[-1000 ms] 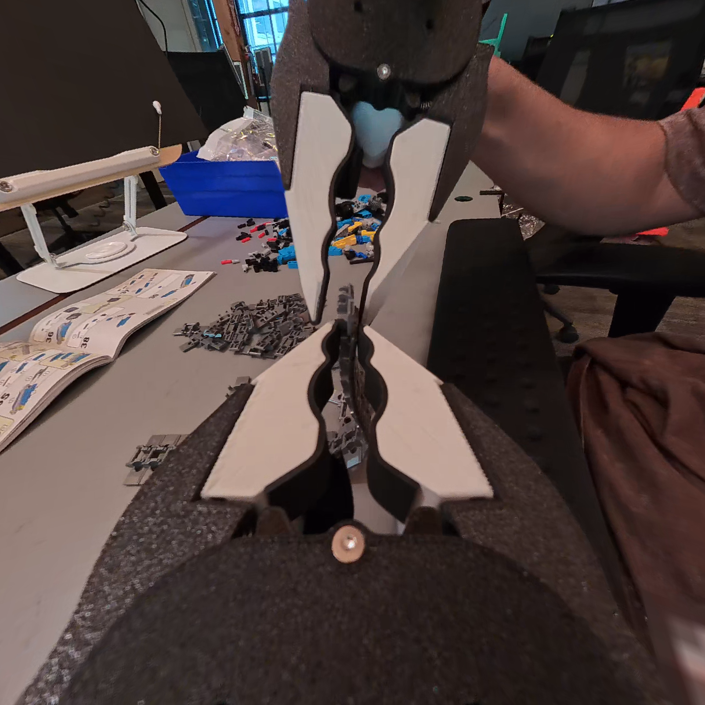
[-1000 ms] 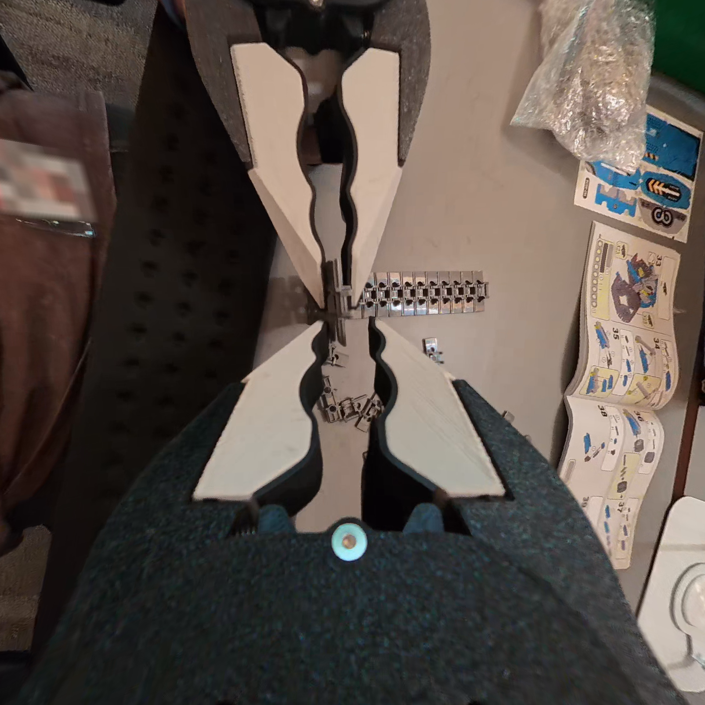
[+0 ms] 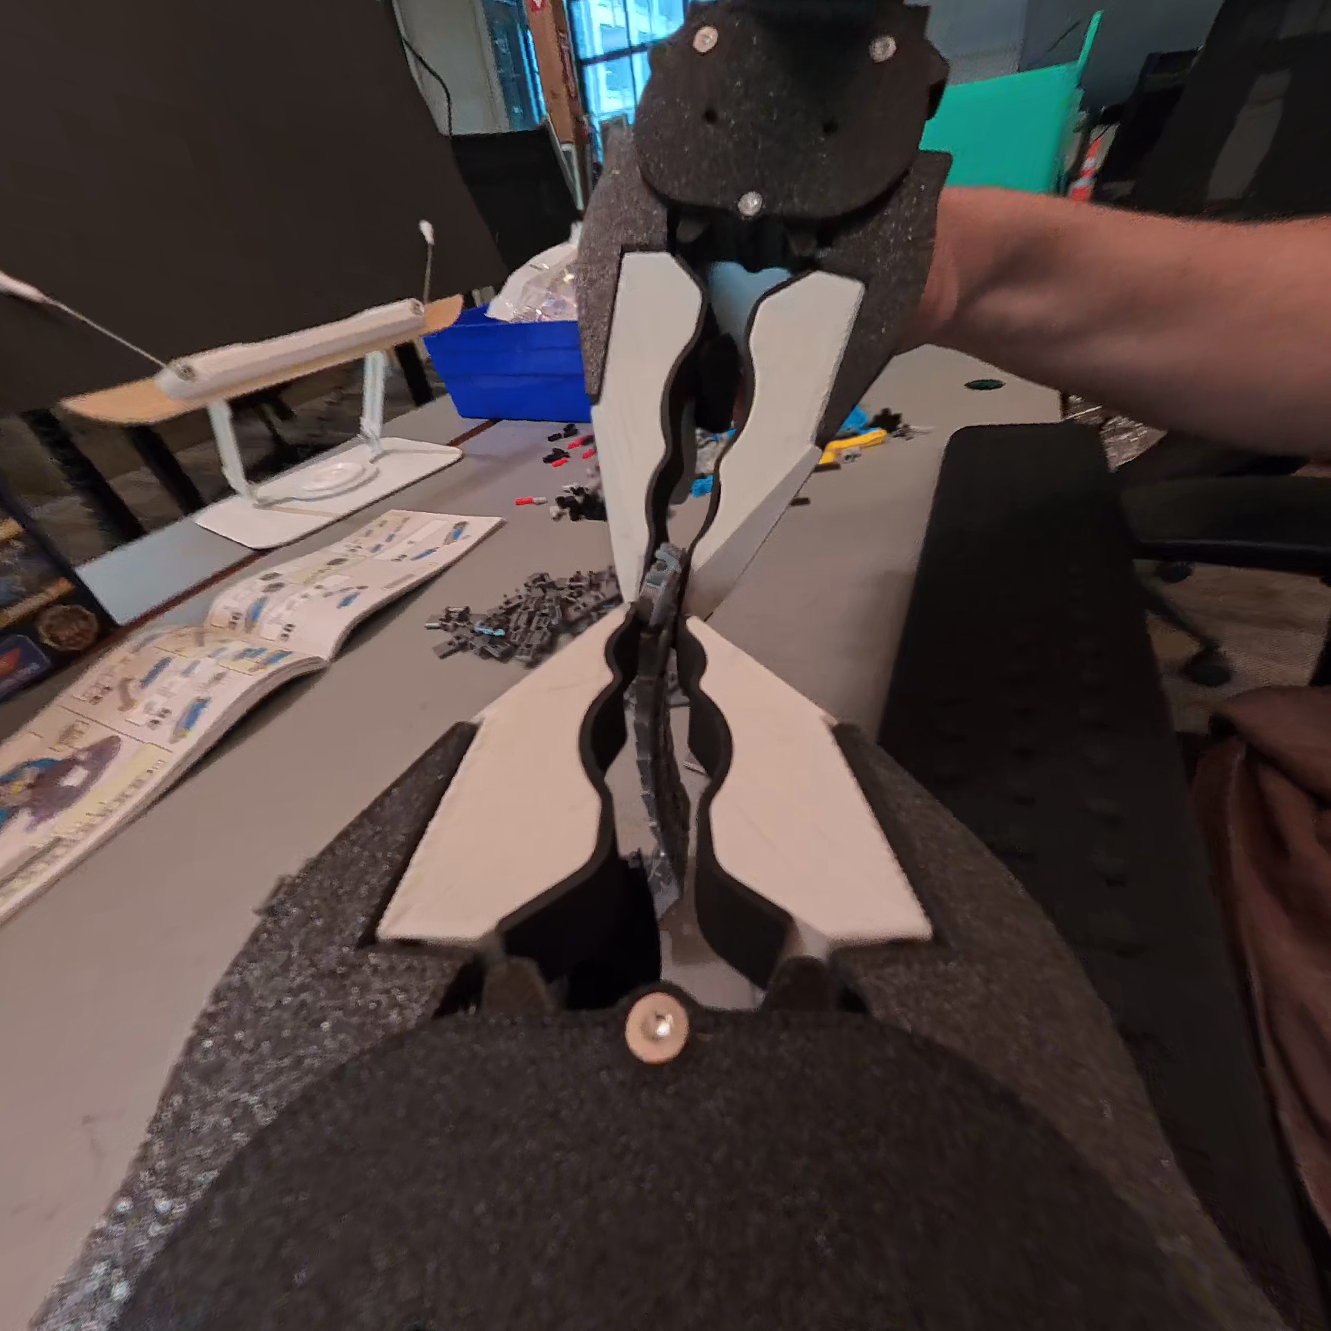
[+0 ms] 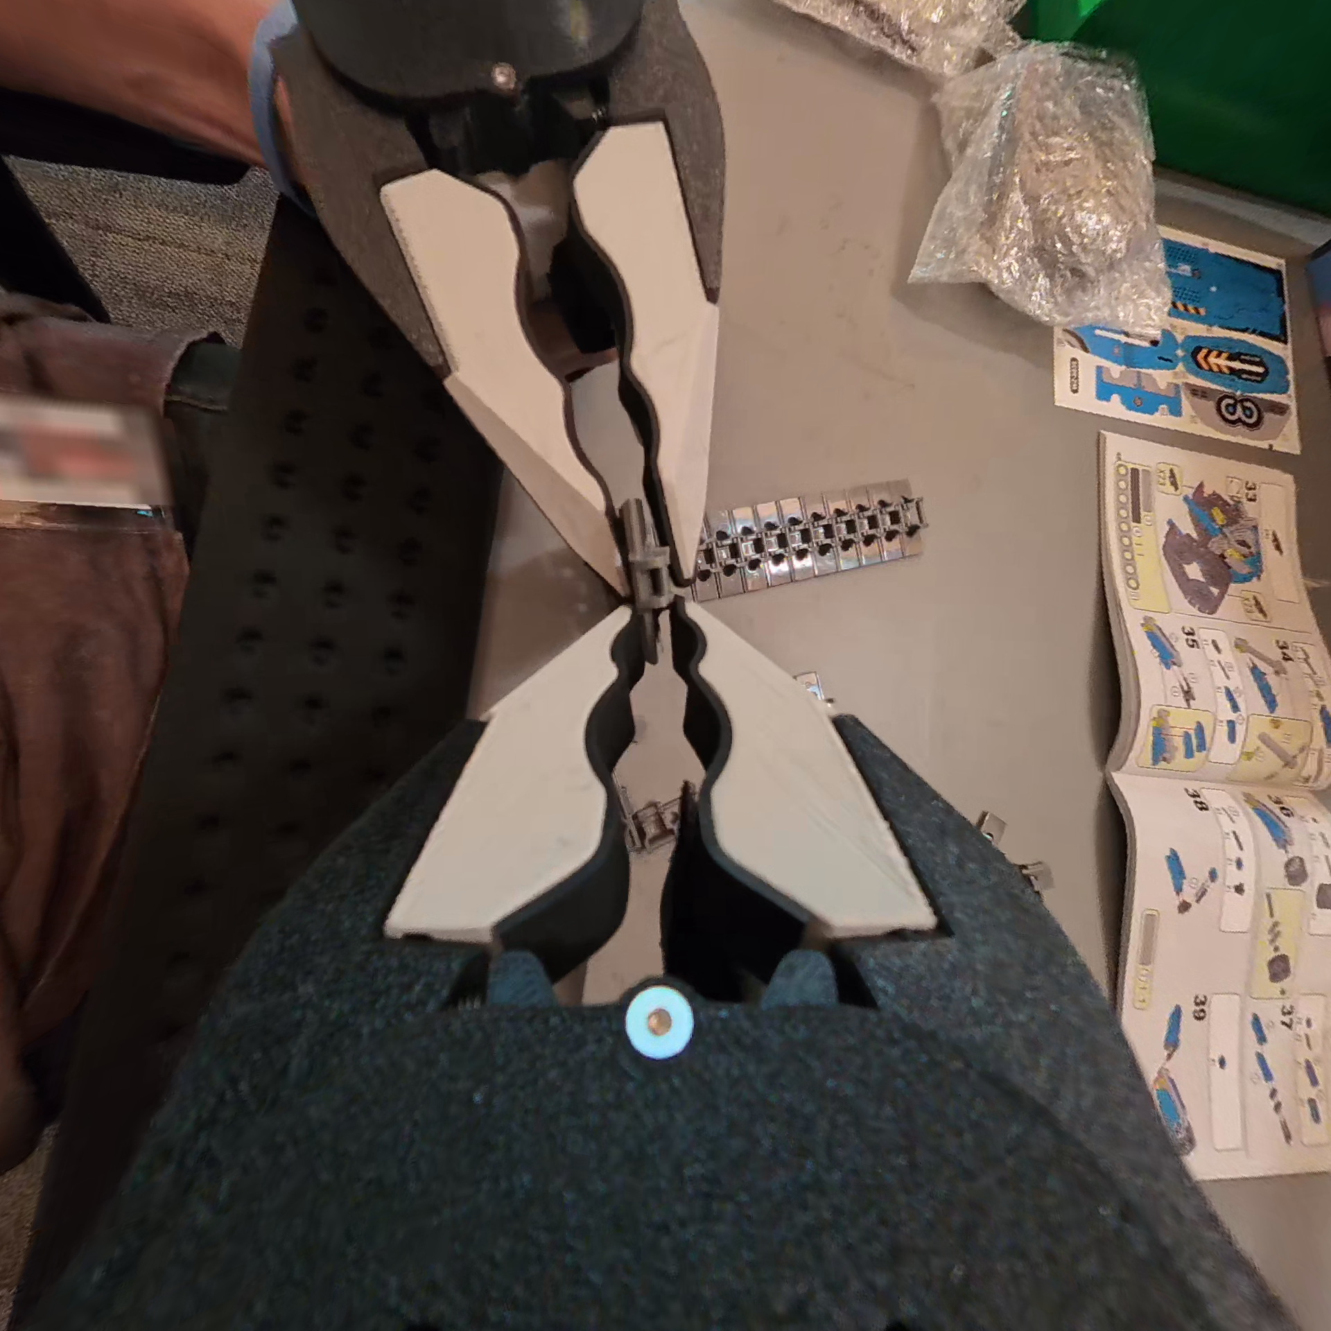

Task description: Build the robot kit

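Tip to tip above the grey table (image 4: 900,684), the left gripper (image 3: 657,626) and right gripper (image 4: 652,623) each pinch grey track links (image 4: 643,554) whose join blurs, while a finished track strip (image 4: 807,540) at 3 o'clock shows only from the right wrist.

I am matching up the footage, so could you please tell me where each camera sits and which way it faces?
Left wrist view: sits on the left hand-held gripper, facing along the grey table toward a blue bin; a bare forearm shows.
Right wrist view: sits on the right hand-held gripper, looking down at the table; a brown sleeve shows.
Shared: both hand-held grippers tip to tip, pinching grey track links; the instruction booklet.
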